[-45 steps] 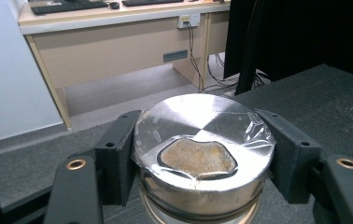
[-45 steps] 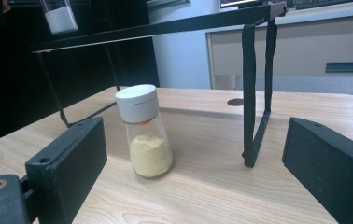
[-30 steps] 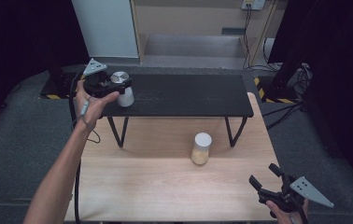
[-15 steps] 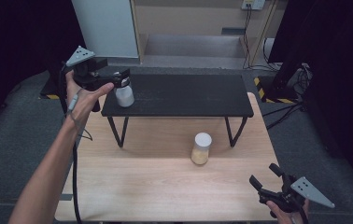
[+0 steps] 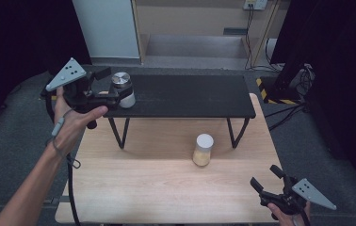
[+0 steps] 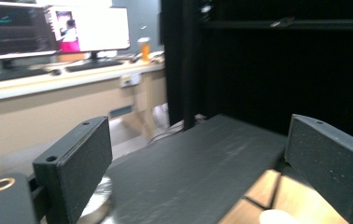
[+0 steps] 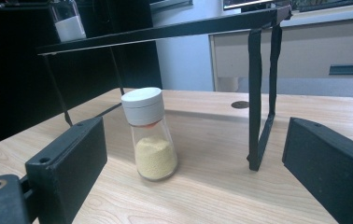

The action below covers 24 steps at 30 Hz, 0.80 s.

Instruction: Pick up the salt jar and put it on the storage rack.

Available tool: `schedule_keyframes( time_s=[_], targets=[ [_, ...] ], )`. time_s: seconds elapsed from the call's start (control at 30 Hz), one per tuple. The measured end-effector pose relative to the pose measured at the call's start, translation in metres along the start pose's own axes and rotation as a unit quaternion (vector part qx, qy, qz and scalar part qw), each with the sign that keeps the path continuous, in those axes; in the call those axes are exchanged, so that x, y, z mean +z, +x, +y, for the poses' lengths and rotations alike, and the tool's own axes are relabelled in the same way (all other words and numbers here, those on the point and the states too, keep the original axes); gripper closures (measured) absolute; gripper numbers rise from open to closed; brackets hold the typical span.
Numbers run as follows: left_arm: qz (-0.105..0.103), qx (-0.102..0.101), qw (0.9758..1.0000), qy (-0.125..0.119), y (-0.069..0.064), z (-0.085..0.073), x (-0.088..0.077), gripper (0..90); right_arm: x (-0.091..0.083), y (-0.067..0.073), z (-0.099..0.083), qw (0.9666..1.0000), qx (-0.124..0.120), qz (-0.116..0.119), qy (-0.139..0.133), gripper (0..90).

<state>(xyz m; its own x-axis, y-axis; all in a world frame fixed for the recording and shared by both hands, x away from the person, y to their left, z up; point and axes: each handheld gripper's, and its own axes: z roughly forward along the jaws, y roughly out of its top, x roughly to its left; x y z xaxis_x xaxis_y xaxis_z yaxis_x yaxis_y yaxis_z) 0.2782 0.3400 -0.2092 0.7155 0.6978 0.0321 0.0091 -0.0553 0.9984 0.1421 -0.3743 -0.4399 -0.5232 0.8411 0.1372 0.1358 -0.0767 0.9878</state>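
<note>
A white jar with a silver lid (image 5: 123,88) stands on the left end of the black shelf (image 5: 190,96). My left gripper (image 5: 111,85) hovers just left of it. Its jaws have just been opening and now stand wide apart with nothing pressed between them. The lid (image 6: 96,206) shows low beside the left jaw of this gripper (image 6: 200,140). A glass jar of yellow powder with a white cap (image 5: 203,150) stands on the wooden table (image 5: 157,188). My right gripper (image 5: 264,176) is open near the table's front right corner and points at that jar (image 7: 149,140).
The black shelf (image 7: 165,30) stands on thin legs (image 7: 256,107) across the table's far half. Cables and a yellow-black striped base (image 5: 275,92) lie on the floor at right. Dark curtains flank both sides.
The left gripper has let go of the silver-lidded jar, opened, and drawn back to the left and slightly up. The jar stays on the shelf. The right gripper has not moved.
</note>
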Motion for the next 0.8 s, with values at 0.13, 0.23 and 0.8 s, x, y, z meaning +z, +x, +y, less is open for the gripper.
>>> schedule_keyframes(
  time_s=[0.13, 0.23, 0.8],
  targets=[
    [-0.021, 0.014, 0.9997, -0.001, -0.007, -0.007, -0.013, 5.6, 0.000, 0.000, 0.000, 1.0000, 0.001, 0.000, 0.000, 6.5],
    [-0.037, 0.015, 0.9992, -0.002, -0.011, -0.015, -0.021, 4.2, 0.000, 0.000, 0.000, 1.0000, 0.002, 0.001, 0.000, 6.5],
    [-0.092, 0.035, 0.9951, -0.006, -0.033, -0.066, -0.039, 3.8, 0.003, 0.003, 0.000, 1.0000, -0.001, 0.005, 0.005, 6.5]
  ],
)
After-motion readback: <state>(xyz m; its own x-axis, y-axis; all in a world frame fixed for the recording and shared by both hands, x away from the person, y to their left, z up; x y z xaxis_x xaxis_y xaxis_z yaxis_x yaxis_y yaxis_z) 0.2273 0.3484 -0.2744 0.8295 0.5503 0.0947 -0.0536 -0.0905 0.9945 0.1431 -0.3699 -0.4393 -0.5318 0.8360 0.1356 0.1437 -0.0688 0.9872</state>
